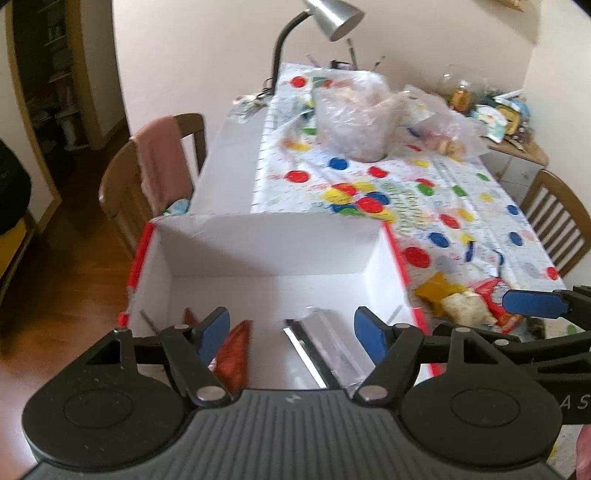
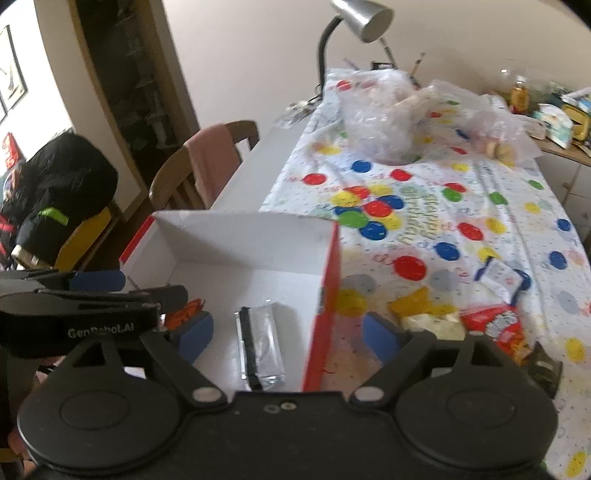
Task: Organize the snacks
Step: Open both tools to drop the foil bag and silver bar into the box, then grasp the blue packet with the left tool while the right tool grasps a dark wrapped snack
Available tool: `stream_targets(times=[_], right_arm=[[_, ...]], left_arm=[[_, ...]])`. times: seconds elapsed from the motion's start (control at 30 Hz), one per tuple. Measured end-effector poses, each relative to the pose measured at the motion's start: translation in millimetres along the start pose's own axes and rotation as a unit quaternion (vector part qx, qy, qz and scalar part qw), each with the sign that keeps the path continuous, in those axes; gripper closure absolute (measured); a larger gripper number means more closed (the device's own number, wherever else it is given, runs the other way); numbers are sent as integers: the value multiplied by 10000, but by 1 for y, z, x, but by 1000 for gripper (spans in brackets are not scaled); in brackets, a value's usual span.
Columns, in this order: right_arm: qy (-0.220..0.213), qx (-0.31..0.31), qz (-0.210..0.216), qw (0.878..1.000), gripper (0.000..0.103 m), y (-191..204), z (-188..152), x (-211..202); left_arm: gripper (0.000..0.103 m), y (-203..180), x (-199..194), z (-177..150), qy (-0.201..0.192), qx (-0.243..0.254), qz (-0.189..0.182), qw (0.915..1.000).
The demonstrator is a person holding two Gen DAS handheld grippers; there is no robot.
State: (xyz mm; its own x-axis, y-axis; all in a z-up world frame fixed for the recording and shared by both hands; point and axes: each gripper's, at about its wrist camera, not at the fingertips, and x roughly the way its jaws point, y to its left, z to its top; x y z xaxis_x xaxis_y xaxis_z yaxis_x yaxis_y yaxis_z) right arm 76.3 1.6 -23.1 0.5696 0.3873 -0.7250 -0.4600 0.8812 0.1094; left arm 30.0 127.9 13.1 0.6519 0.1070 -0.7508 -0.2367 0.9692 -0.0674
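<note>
Left wrist view: left tongs (image 1: 291, 332) spread apart, nothing between the pads, hovering over a white box (image 1: 266, 236) with red outer sides at the near left end of the table (image 1: 491, 206). Inside the box, two snacks: a red pack (image 1: 234, 354) near left, a silver pack (image 1: 325, 343) beside it on the right. Right of the box, on the spotted cloth, three loose packs bunched together: yellow (image 1: 437, 286), pale (image 1: 465, 308), red-and-white (image 1: 491, 291). Right tongs (image 1: 533, 302) reaching in from the right edge, one blue pad showing above those packs. Farther along the table, two clear plastic bags (image 1: 354, 114) and a lamp (image 1: 332, 14). Two wooden chairs: one far left draped with pink cloth (image 1: 162, 162), one at right (image 1: 557, 218).

Right wrist view: right tongs (image 2: 286, 330) wide apart, empty, straddling the box's red right wall (image 2: 325, 295), which blocks part of the cloth. Silver pack (image 2: 262, 347) flat on the box floor; an orange-red pack (image 2: 186, 312) half hidden behind the left tongs (image 2: 98, 280). Outside on the right: yellow, pale, red-and-white packs, plus a blue-trimmed white one (image 2: 498, 275) farther off.
</note>
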Motion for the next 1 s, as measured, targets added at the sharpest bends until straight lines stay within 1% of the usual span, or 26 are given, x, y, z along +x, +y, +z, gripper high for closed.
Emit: stream_targets(times=[0.07,0.2,0.23,0.3,0.37,0.47,0.57,0.67,0.73,0.83,1.0], right_arm=[[-54,69,-45,10000,14,-8,-3,-8],[-117,267,-101,9995,13,-28,-8,-23],[-144,297,-117,9994,8,-33,-9,-27],[-232,315,-165,9991,3,-44,-13,-37],[-265,306,-189,9990,3,-54,-16,-44],[-304,302,-316,9986,2,-73,-23,-54],[-295,361,-433,9980,0,-94,-29,-62],[-244,402,-564,9973,0,-117,-39,-66],[-195,393,-645,9970,0,-133,-48,-68],[-42,405,-742,9964,0,-157,-64,-66],[169,405,-874,9952,0,-196,-84,-62]], left_arm=[[28,-9,-1,2,-22,47,-91,9999],[20,-31,-1,5,-30,157,-321,9994],[20,-36,-1,5,-36,184,-370,9991],[19,-48,-2,5,-41,222,-453,9987],[19,-60,-1,6,-56,270,-554,9981],[12,-77,1,6,-65,277,-669,9974],[12,-92,4,3,-27,246,-813,9964],[1,-107,9,-1,9,196,-933,9954],[0,-118,14,-3,44,175,-1001,9948],[0,-134,23,-7,167,173,-1022,9945],[0,-164,43,-12,332,234,-877,9953]])
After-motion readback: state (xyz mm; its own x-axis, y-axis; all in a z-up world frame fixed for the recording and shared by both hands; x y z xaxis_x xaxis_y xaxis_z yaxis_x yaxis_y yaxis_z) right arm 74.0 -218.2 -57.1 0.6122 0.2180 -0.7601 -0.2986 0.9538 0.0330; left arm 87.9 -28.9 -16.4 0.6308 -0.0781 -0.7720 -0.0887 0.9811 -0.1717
